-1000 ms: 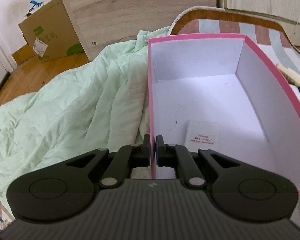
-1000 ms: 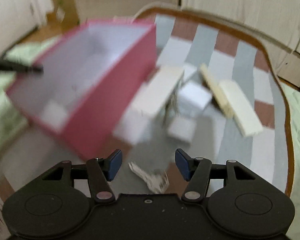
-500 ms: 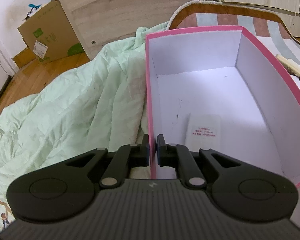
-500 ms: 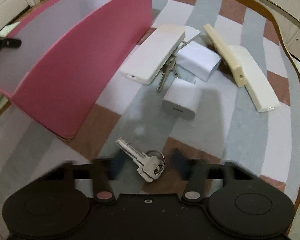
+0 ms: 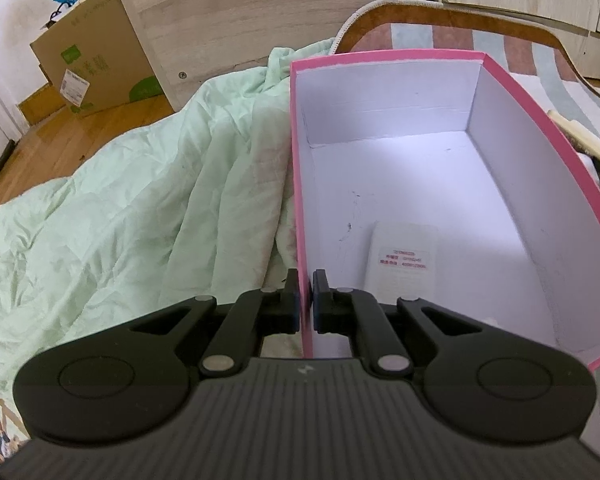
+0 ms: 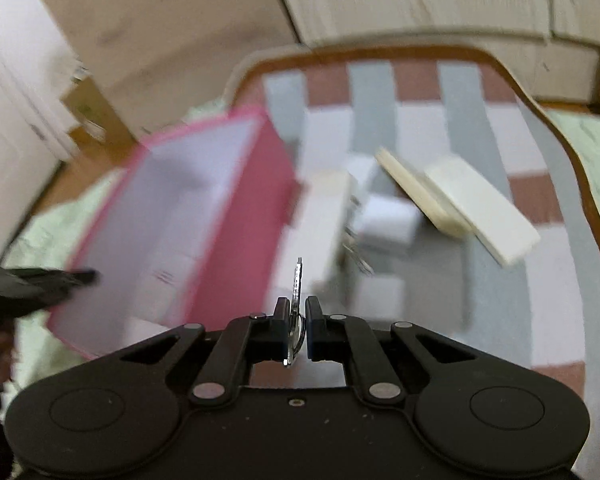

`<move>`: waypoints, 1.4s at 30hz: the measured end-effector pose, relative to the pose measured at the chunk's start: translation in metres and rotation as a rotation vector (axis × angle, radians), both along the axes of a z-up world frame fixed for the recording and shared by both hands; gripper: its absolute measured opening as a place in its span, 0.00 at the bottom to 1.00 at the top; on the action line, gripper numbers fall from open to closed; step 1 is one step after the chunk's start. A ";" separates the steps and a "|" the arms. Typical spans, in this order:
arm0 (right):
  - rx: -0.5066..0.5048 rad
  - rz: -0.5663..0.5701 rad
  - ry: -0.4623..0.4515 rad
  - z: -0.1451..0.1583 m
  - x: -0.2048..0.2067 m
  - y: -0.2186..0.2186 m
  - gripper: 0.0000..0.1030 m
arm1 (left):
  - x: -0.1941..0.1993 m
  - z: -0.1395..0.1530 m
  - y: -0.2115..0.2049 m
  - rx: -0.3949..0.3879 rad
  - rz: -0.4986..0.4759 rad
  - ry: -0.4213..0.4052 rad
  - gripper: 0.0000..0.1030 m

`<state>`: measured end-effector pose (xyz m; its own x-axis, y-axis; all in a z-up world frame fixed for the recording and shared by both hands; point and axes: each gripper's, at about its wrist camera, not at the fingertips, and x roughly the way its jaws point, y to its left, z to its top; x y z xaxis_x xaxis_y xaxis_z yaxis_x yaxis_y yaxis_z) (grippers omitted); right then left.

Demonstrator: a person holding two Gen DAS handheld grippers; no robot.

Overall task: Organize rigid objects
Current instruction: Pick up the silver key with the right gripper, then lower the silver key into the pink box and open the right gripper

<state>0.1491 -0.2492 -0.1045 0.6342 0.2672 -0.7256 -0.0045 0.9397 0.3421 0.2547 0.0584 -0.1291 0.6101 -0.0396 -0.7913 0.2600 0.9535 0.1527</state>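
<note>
A pink box (image 5: 520,92) with a white inside stands open on the bed; a white label lies on its floor. My left gripper (image 5: 306,298) is shut on the box's near left wall. In the right wrist view the pink box (image 6: 244,216) is to the left, blurred. My right gripper (image 6: 297,322) is closing on a silver key (image 6: 298,280) whose blade sticks up between the pads, lifted off the striped mat (image 6: 496,320). Several white and cream rigid blocks (image 6: 480,208) and a second key bunch (image 6: 356,256) lie on the mat to the right of the box.
A rumpled green blanket (image 5: 120,208) covers the bed left of the box. A cardboard carton (image 5: 88,64) and a wooden panel (image 5: 260,12) stand behind. The mat has a brown curved border (image 6: 580,184). A cream block (image 5: 588,144) shows past the box's right wall.
My right gripper closed on the key that lay on the mat and rose with it, rolling as it went. The left gripper kept its hold on the box wall.
</note>
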 end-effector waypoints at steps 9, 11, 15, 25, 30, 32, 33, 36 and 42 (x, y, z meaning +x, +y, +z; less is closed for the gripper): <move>0.081 0.223 -0.053 0.042 0.029 0.079 0.09 | 0.002 0.002 0.009 -0.063 0.009 0.025 0.03; 0.062 0.244 0.010 0.037 0.051 0.099 0.09 | 0.001 0.002 0.009 -0.064 0.007 0.021 0.03; 0.078 0.216 0.207 0.005 0.091 0.125 0.09 | 0.001 0.002 0.012 -0.080 0.008 0.021 0.03; -0.030 0.219 0.444 -0.060 0.141 0.152 0.10 | 0.002 0.003 0.016 -0.112 0.009 0.026 0.03; -0.008 0.148 0.529 -0.080 0.152 0.150 0.11 | 0.003 0.004 0.018 -0.129 0.014 0.028 0.03; 0.011 0.129 0.530 -0.082 0.153 0.147 0.12 | 0.002 0.005 0.019 -0.135 0.014 0.028 0.03; 0.025 0.127 0.532 -0.082 0.153 0.146 0.12 | 0.002 0.005 0.020 -0.136 0.015 0.028 0.03; 0.099 0.127 0.531 -0.083 0.153 0.143 0.11 | 0.003 0.005 0.019 -0.139 0.019 0.030 0.03; 0.189 0.132 0.511 -0.082 0.151 0.138 0.11 | 0.002 0.005 0.019 -0.135 0.017 0.029 0.03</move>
<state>0.3000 -0.1112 -0.1863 0.1670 0.4759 -0.8635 0.0923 0.8644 0.4943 0.2564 0.0772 -0.1243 0.5889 -0.1368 -0.7965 0.2461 0.9691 0.0155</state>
